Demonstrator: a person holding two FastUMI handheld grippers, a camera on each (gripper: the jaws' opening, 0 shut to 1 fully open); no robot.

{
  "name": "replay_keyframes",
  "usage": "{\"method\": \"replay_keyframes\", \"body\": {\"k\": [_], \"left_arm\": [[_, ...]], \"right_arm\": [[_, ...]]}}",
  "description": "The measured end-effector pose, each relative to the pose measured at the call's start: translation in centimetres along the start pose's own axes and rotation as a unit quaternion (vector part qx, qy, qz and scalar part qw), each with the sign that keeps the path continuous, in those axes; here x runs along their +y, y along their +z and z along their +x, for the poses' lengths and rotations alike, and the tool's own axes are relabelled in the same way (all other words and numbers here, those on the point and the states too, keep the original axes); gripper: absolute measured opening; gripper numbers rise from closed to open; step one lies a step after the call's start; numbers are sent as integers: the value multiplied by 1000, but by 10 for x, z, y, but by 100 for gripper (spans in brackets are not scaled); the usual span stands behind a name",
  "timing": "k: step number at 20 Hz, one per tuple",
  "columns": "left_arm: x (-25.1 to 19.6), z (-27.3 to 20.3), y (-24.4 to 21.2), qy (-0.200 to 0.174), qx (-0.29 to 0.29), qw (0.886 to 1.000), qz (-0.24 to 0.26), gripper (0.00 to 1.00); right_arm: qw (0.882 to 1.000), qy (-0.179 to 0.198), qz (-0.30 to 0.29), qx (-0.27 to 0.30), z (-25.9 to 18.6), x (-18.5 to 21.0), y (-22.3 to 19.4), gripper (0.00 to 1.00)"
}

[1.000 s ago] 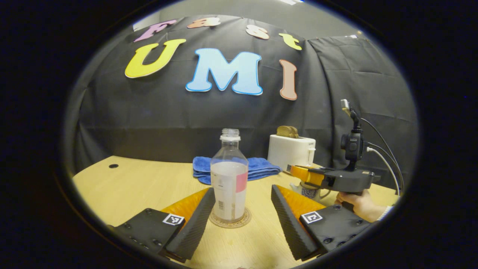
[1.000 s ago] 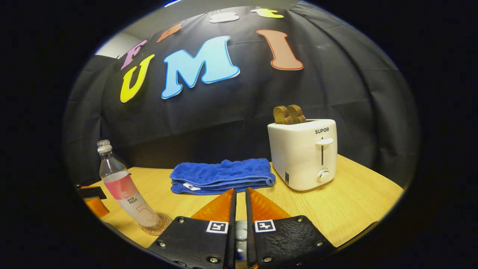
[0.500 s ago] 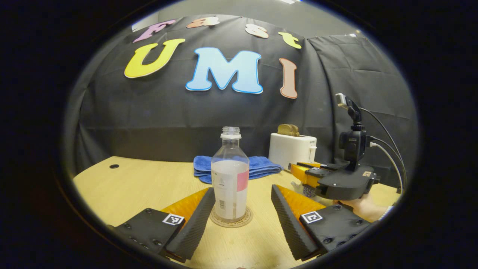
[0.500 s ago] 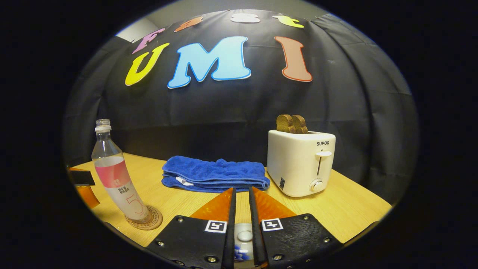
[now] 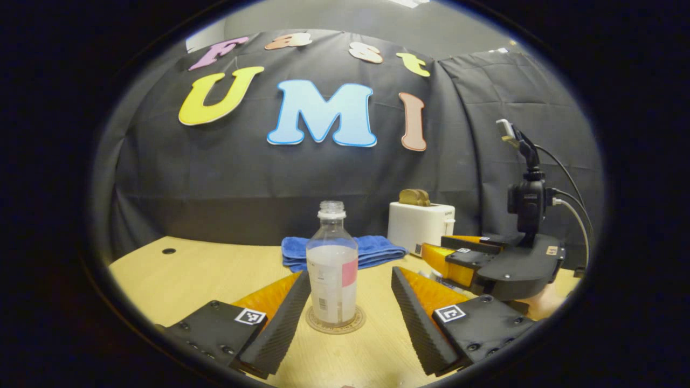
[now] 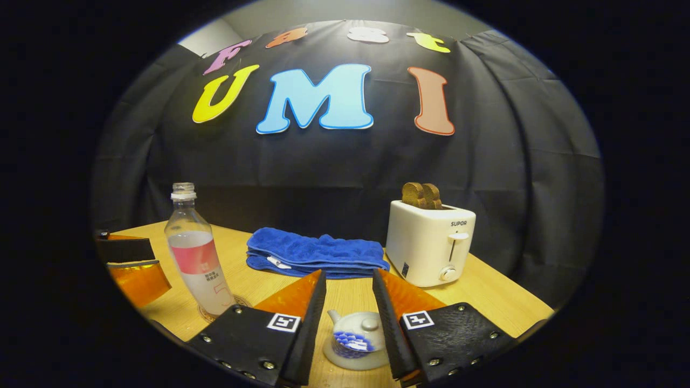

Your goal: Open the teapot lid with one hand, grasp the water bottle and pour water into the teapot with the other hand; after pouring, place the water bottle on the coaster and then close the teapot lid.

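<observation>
One wooden table (image 6: 501,302) holds everything counted here. One clear water bottle (image 5: 331,264) stands on one round coaster (image 5: 335,325) near the middle. One small white teapot (image 6: 356,339) with blue markings sits nearest in the right gripper view, with one lid (image 6: 365,324) on it. One folded blue towel (image 6: 318,253) lies farther back. One white toaster (image 6: 431,243) stands to the far right, with two brown slices of bread (image 6: 422,195) in its slots. Two grippers are present: the left gripper (image 5: 350,280) and the right gripper (image 6: 349,280), each with two fingers. One hand (image 5: 542,304) is partly visible at the right of the left gripper view.
</observation>
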State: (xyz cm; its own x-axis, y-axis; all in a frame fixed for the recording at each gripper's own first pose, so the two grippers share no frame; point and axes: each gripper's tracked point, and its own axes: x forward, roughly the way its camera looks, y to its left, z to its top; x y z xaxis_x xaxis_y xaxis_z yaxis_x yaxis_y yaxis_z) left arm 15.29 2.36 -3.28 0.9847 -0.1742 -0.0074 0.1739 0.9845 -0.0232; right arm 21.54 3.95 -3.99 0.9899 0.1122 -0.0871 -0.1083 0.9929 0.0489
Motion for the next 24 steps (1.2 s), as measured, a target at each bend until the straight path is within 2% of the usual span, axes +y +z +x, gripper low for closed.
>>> {"method": "replay_keyframes", "body": {"k": [1, 2, 4, 9, 10, 12, 13, 20, 24], "left_arm": [[-1, 0, 2, 0, -4, 1000, 2, 100], [-2, -2, 4, 1, -5, 1000, 3, 100], [-3, -8, 5, 3, -5, 1000, 1, 100], [-8, -32, 13, 12, -17, 1000, 8, 100], [-12, -39, 15, 13, -19, 1000, 8, 100], [-18, -51, 16, 15, -21, 1000, 6, 100], [-20, -58, 16, 15, -24, 1000, 5, 100], [-45, -103, 23, 12, -36, 999, 19, 100], [-55, -129, 28, 11, -44, 999, 28, 100]], "right_arm": [[1000, 0, 9, -7, -10, 2, 6, 60], [1000, 0, 12, -13, -20, 3, 11, 61], [1000, -10, 10, -25, -41, 0, 20, 70], [999, -24, 6, -27, -97, -6, 24, 71], [999, -17, 10, -26, -109, -3, 25, 71], [1000, -11, 11, -27, -130, 1, 24, 85], [999, -10, 9, -33, -142, 2, 27, 97], [999, -28, -13, -44, -197, 4, 30, 96], [999, -13, -15, -51, -214, 19, 32, 96]]}}
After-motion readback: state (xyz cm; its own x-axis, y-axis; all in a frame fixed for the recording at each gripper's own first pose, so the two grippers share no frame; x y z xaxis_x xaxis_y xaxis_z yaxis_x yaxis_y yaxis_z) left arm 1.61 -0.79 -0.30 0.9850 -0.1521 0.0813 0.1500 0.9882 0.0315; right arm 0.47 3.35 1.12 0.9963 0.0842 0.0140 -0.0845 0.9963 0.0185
